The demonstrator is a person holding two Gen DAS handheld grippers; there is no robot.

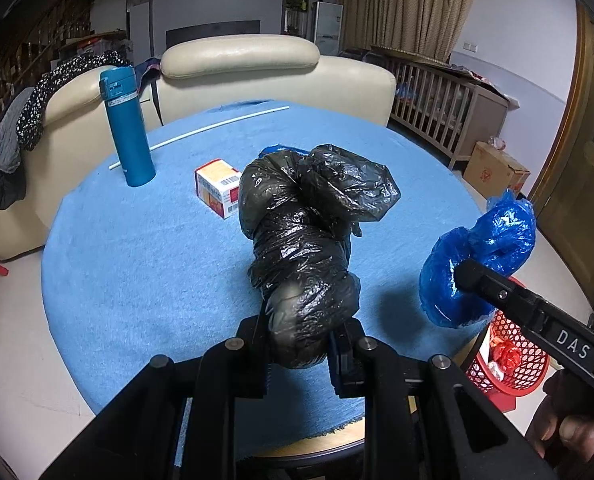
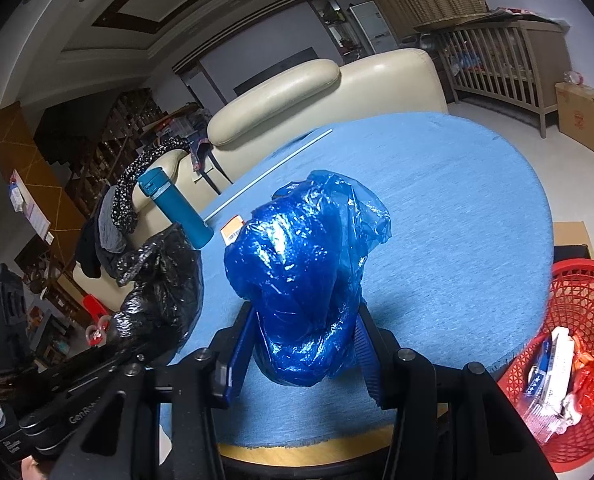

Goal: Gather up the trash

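Gripping a crumpled black bag [image 1: 301, 248], the left claw [image 1: 299, 344] hangs over the blue tabletop [image 1: 137, 248]; the right claw [image 2: 305, 344] clamps a blue bag [image 2: 305, 264] near the red basket [image 2: 585, 304].

— How does the left gripper [image 1: 299, 340] stand?

— Its two black fingers [image 1: 253, 354] are clamped together on a crumpled black bag [image 1: 309, 232], held up off the table [image 1: 145, 248].

— And the right gripper [image 2: 305, 344]?

— The same: its fingers [image 2: 237, 348], blue on their inner faces, are pinched on a blue bag [image 2: 305, 272]. In the left wrist view it reaches in from the right side, and the person's right hand [image 1: 565, 420] shows beneath it, wrapped round the handle.
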